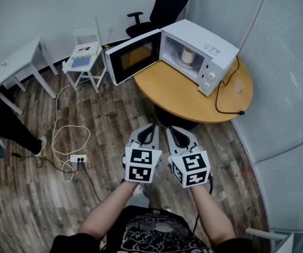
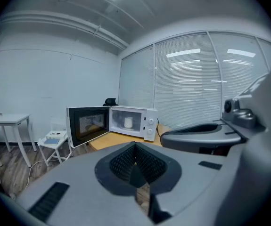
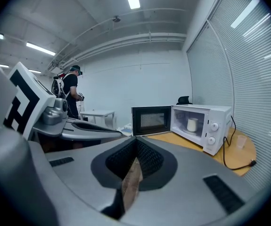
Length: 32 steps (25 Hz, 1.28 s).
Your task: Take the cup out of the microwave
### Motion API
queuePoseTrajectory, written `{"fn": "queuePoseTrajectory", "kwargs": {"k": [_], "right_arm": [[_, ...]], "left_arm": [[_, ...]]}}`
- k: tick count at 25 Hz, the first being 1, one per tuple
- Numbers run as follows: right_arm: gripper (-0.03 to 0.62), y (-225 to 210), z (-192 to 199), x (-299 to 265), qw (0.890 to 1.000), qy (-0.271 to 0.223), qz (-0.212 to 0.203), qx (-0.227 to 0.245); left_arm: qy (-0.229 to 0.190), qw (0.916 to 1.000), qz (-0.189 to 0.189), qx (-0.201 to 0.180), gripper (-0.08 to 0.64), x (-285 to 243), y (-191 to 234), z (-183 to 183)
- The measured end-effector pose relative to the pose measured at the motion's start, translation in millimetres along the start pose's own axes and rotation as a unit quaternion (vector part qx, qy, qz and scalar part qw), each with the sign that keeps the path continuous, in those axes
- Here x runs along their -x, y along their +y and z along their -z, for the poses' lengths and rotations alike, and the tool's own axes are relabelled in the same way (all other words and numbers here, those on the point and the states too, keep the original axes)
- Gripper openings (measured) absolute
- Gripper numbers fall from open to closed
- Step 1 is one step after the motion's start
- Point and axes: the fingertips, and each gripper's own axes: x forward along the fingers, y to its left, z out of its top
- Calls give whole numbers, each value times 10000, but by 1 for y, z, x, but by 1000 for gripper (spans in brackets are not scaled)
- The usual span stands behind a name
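Note:
A white microwave (image 1: 201,57) stands on a round wooden table (image 1: 183,99), its door (image 1: 133,56) swung wide to the left. Inside it, on the turntable, stands a white cup (image 1: 187,56). My left gripper (image 1: 150,132) and right gripper (image 1: 175,134) are held side by side over the wood floor, short of the table and pointing at it. Both are shut with nothing held. The left gripper view shows the cup (image 2: 128,122) far off beyond the shut left gripper (image 2: 136,168). From the right gripper (image 3: 134,166), the cup (image 3: 191,125) is also distant.
A black cord (image 1: 226,98) and a clear plastic cup (image 1: 239,86) lie on the table right of the microwave. A black office chair (image 1: 164,7) stands behind it. Left are a white stool (image 1: 85,54), a white side table (image 1: 14,65), a floor power strip (image 1: 77,158) and a person (image 3: 70,95). Blinds line the right.

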Motion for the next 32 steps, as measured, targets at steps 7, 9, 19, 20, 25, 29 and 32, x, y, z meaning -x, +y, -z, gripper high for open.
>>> {"fn": "queuePoseTrajectory", "kwargs": {"k": [7,9,19,20,25,29,32], "right_arm": [[15,6,-23,-48,9997,14,255,23],[15,8,-28,-57,9994,17,343,6],[15,-2,-35,-83,9977,46,683,-31],[15,-5,-34,-84,9974,58,714,-48],[15,-28,-29,-98,9964,47,824,-170],[15,-52,-30,-114,9965,-13,810,-194],[15,-74,-32,-132,9968,-33,774,-189]], "left_arm": [[-44,9996,262,-39,8,-19,48,-16],[-59,9994,345,-59,8,-23,58,-20],[-56,9972,729,-139,9,-48,74,-28],[-43,9969,765,-149,9,-51,73,-28],[37,9962,837,-235,8,-76,74,-27],[61,9965,795,-270,9,-104,78,-31],[61,9967,757,-296,9,-131,80,-39]]}}
